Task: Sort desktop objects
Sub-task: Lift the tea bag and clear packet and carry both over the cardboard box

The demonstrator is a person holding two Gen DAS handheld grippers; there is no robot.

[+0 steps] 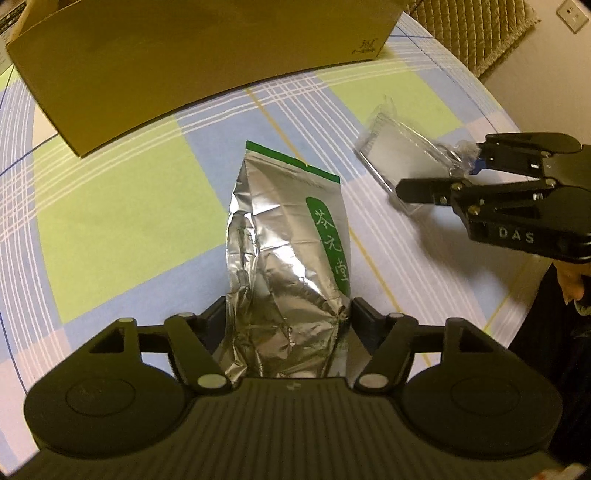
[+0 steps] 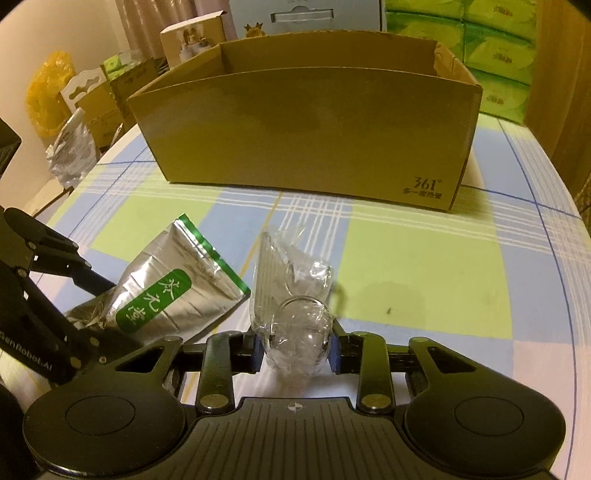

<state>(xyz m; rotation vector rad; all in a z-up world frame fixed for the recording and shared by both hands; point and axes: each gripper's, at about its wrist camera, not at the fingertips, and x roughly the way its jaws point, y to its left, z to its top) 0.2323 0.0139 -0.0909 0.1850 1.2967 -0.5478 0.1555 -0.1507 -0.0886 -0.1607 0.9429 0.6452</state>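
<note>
A silver foil tea pouch (image 1: 291, 258) with a green label lies between the fingers of my left gripper (image 1: 288, 317), which is shut on its lower end. It also shows in the right wrist view (image 2: 173, 295). My right gripper (image 2: 295, 350) is shut on a clear plastic package (image 2: 291, 295), seen from the left wrist view (image 1: 402, 155) at the right, where the right gripper (image 1: 443, 166) holds its near end. An open cardboard box (image 2: 306, 129) stands on the table beyond both grippers.
The table carries a checked green, blue and white cloth (image 2: 406, 266). Behind the box are green tissue packs (image 2: 495, 51), small cartons (image 2: 192, 33) and a yellow bag (image 2: 48, 88). Another silver pouch (image 2: 70, 151) sits at the table's left edge.
</note>
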